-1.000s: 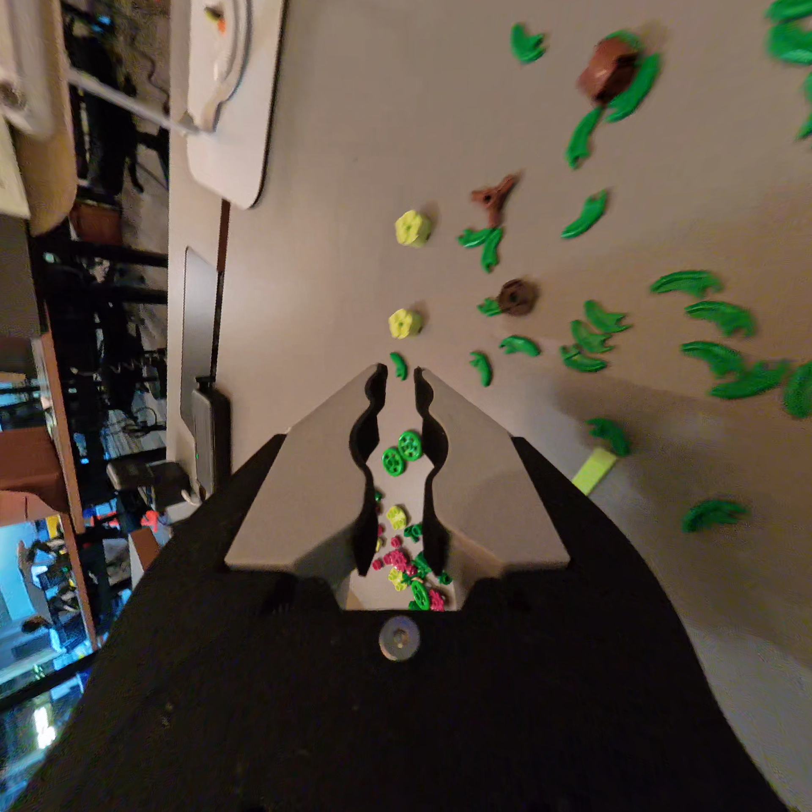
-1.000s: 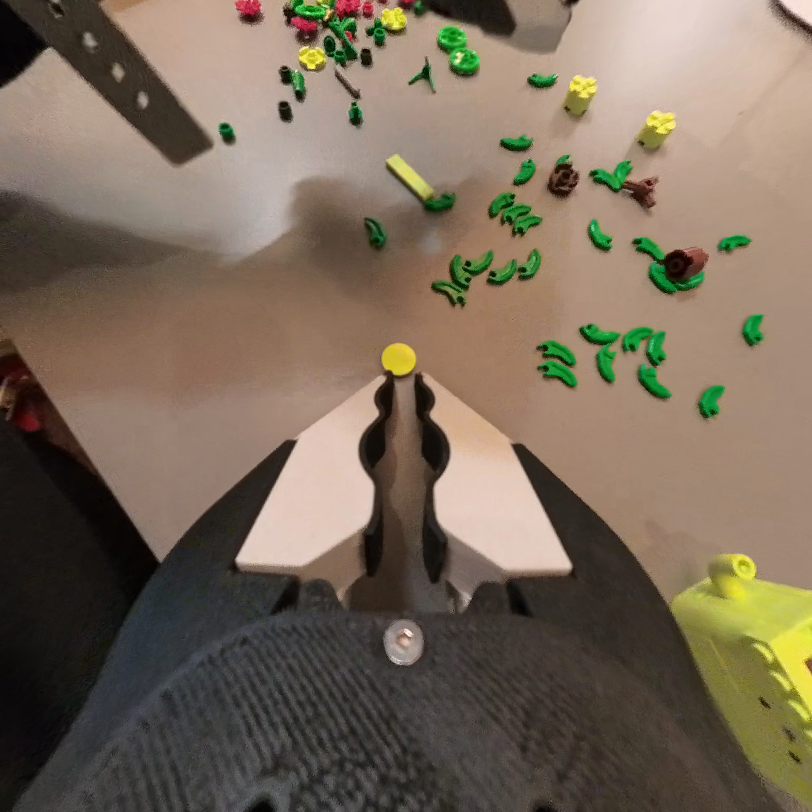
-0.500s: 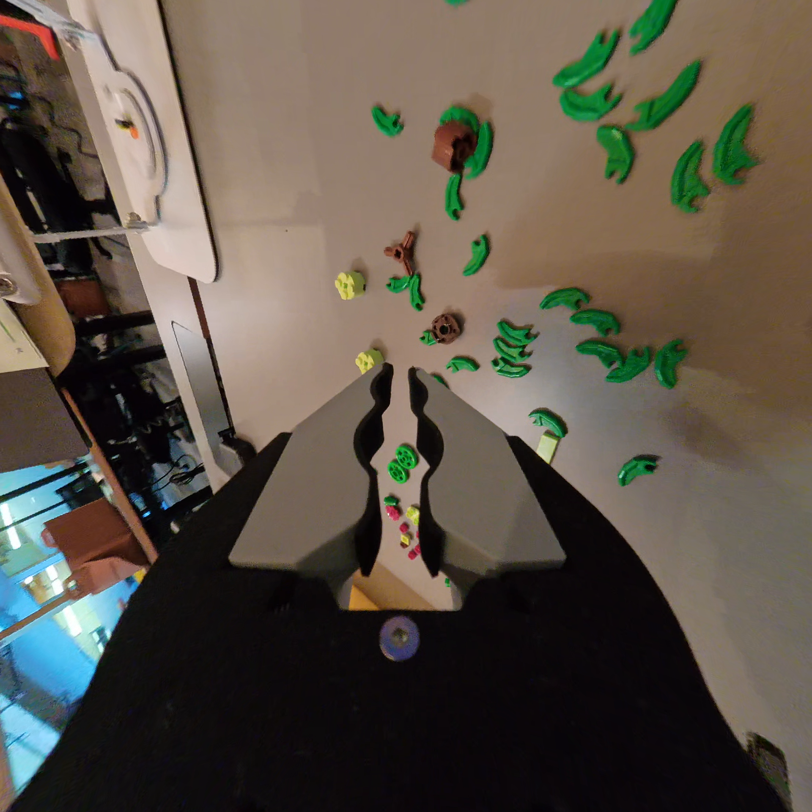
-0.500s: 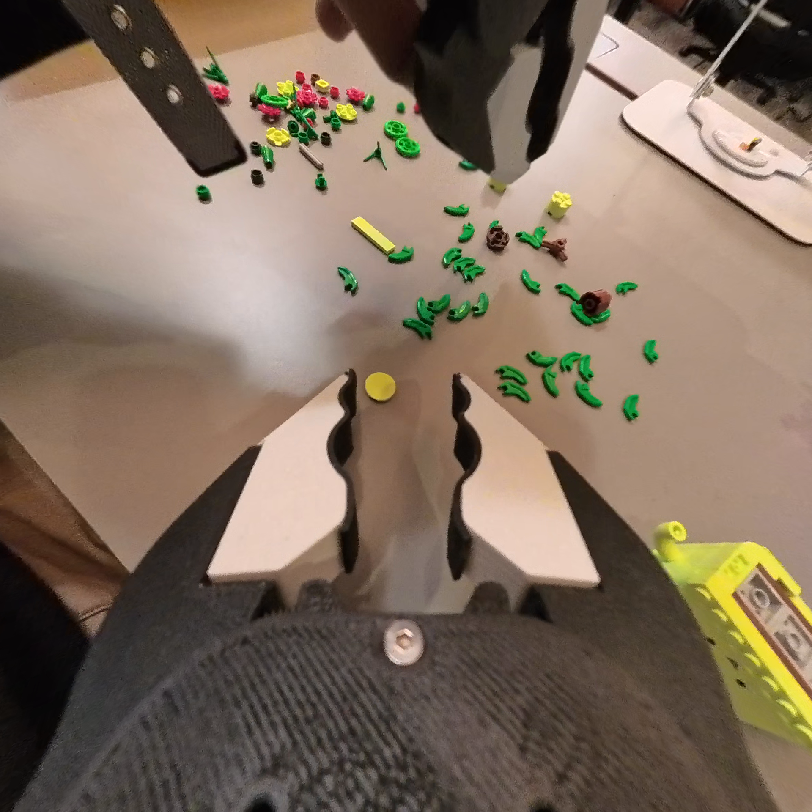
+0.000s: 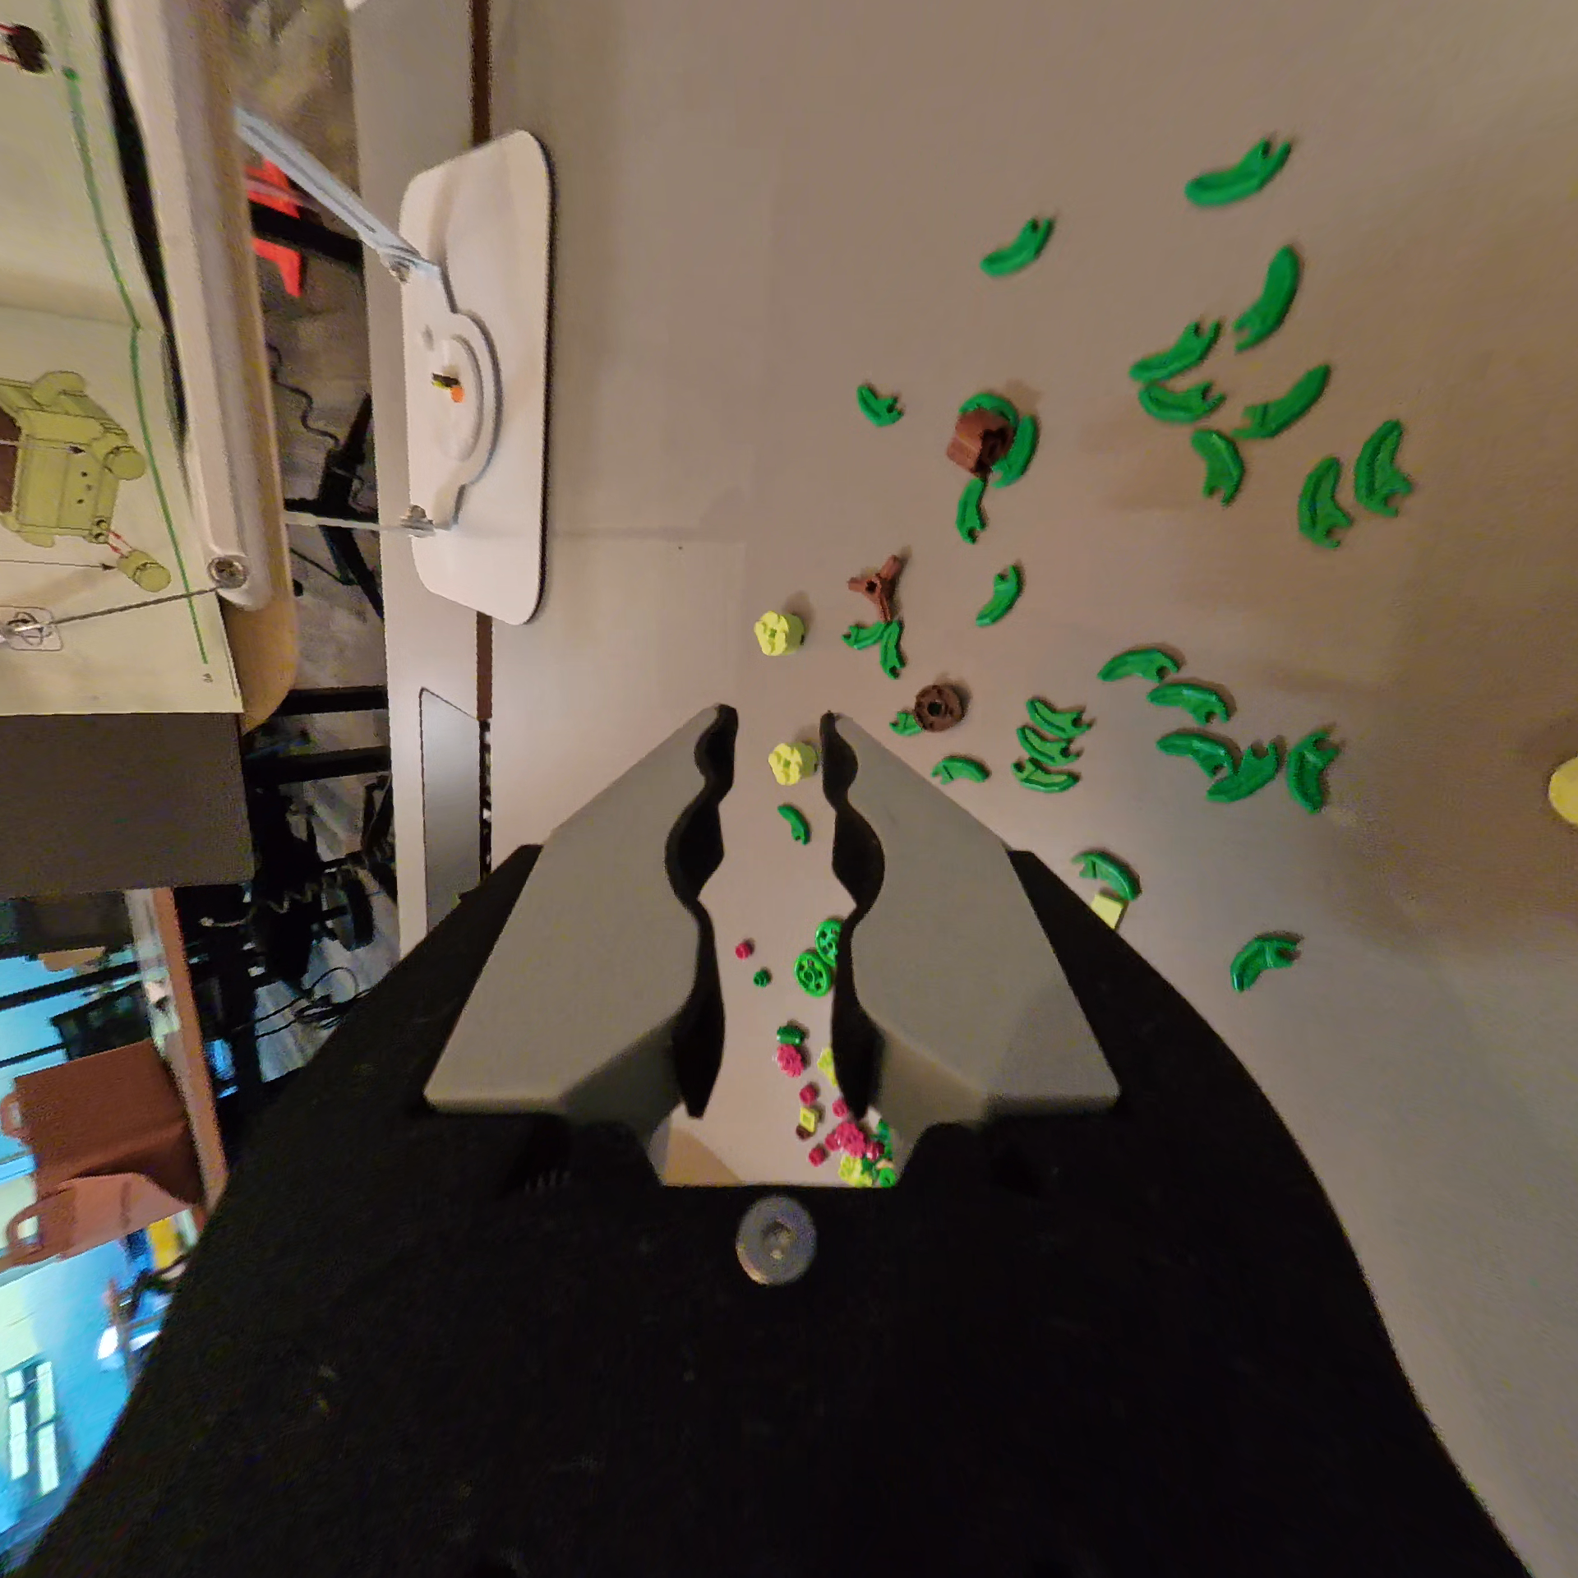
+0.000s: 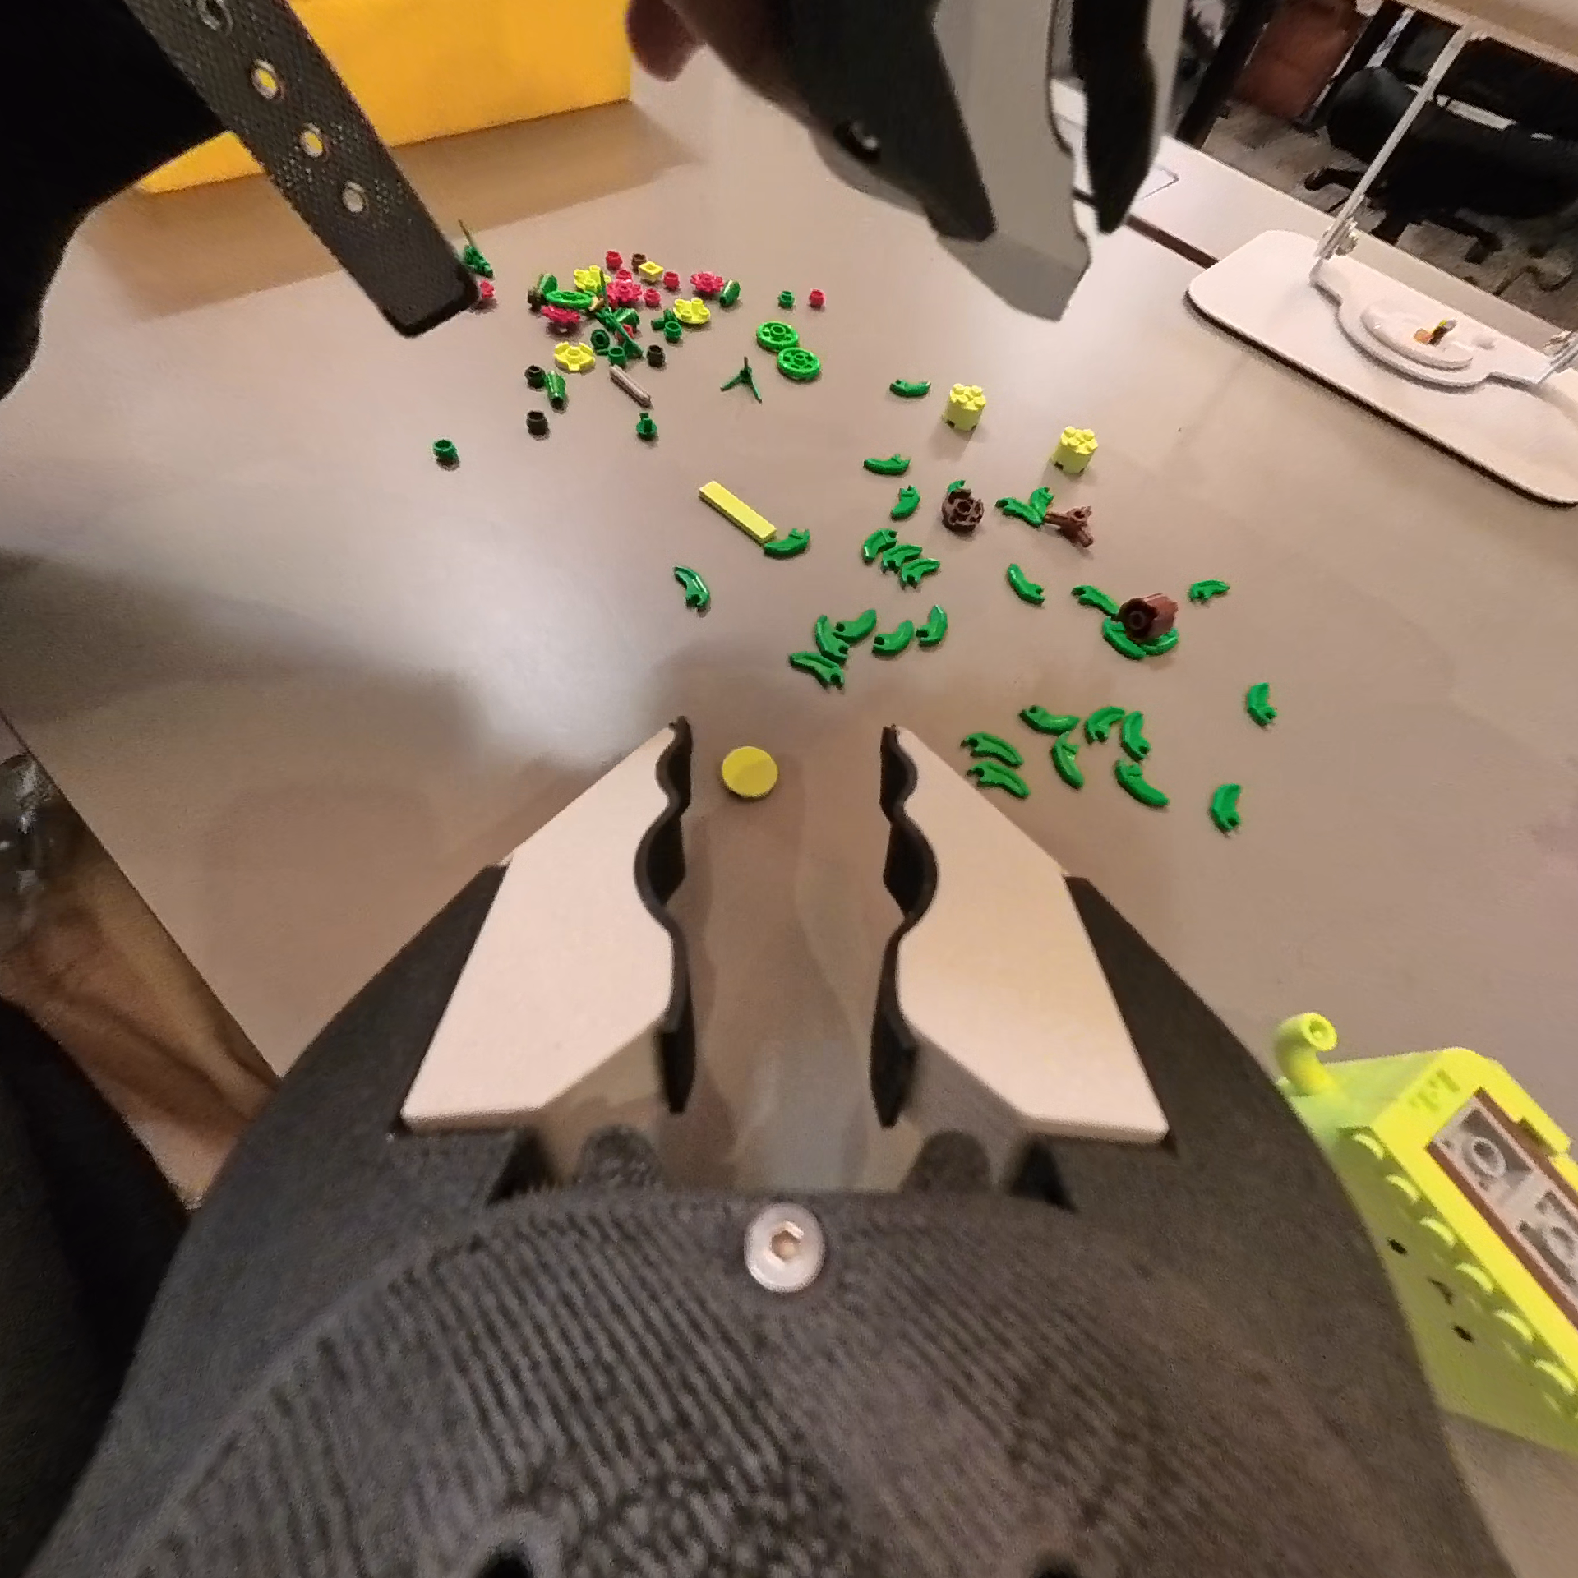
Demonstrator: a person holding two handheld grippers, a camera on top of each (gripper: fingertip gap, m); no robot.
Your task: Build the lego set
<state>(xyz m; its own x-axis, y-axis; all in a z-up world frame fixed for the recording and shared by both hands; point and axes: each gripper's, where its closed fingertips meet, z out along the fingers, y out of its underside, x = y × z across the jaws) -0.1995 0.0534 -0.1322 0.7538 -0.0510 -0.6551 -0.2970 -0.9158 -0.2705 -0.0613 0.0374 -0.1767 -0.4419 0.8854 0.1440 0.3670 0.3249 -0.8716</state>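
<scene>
My right gripper (image 6: pixel 784 734) is open and empty, low over the table's near edge. A yellow round tile (image 6: pixel 750 773) lies flat on the table between its fingertips, close to the left finger. A lime-yellow built box (image 6: pixel 1452 1238) sits at the lower right. My left gripper (image 5: pixel 779 721) hovers above the table with its jaws a little apart and holds nothing. A lime round brick (image 5: pixel 792 762) shows on the table through its gap. The left gripper also shows at the top of the right wrist view (image 6: pixel 1008 171).
Several green leaf pieces (image 6: pixel 854 636) and brown pieces (image 6: pixel 1148 613) are scattered mid-table. A pile of small pink, yellow and green parts (image 6: pixel 623 303) lies farther back. A lime flat plate (image 6: pixel 739 511), a white stand base (image 6: pixel 1409 367) and an instruction booklet (image 5: pixel 85 512) are there too. Some 15 cm of space lies between my two pairs of fingers.
My right gripper opened and let go of the yellow round tile, which now lies on the table. My left gripper shifted over the lime round brick and its jaws parted slightly.
</scene>
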